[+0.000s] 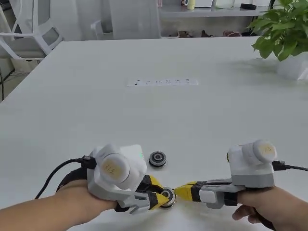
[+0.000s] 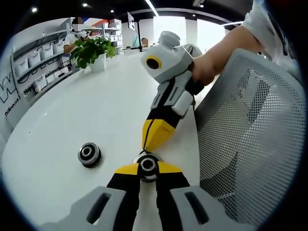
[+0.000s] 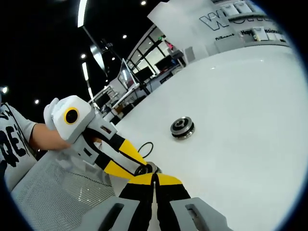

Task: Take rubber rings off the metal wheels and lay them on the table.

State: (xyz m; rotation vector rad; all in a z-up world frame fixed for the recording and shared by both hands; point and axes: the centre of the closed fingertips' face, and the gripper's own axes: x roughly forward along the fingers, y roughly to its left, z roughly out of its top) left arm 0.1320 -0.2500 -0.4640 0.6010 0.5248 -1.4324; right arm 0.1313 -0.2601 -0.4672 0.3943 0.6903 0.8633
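Note:
A small metal wheel [image 1: 167, 197] with a black rubber ring is held just above the table's near edge, my left gripper [image 1: 162, 198] shut on it. In the left gripper view the wheel [image 2: 147, 165] sits between the yellow jaw tips of my left gripper [image 2: 147, 168]. My right gripper [image 1: 178, 191] comes in from the right with its jaws together, tips touching the wheel's rim [image 2: 153, 144]. I cannot tell whether it pinches the ring. A second wheel [image 1: 157, 159] with its ring lies flat on the table [image 1: 192, 120] behind them, also seen as the second wheel [image 3: 182, 127].
A white power strip [image 1: 162, 82] lies mid-table. A potted plant [image 1: 284, 29] stands at the far right corner and a white chair [image 1: 29, 33] at the far left. A grey mesh chair back [image 2: 250, 134] is close behind the near edge.

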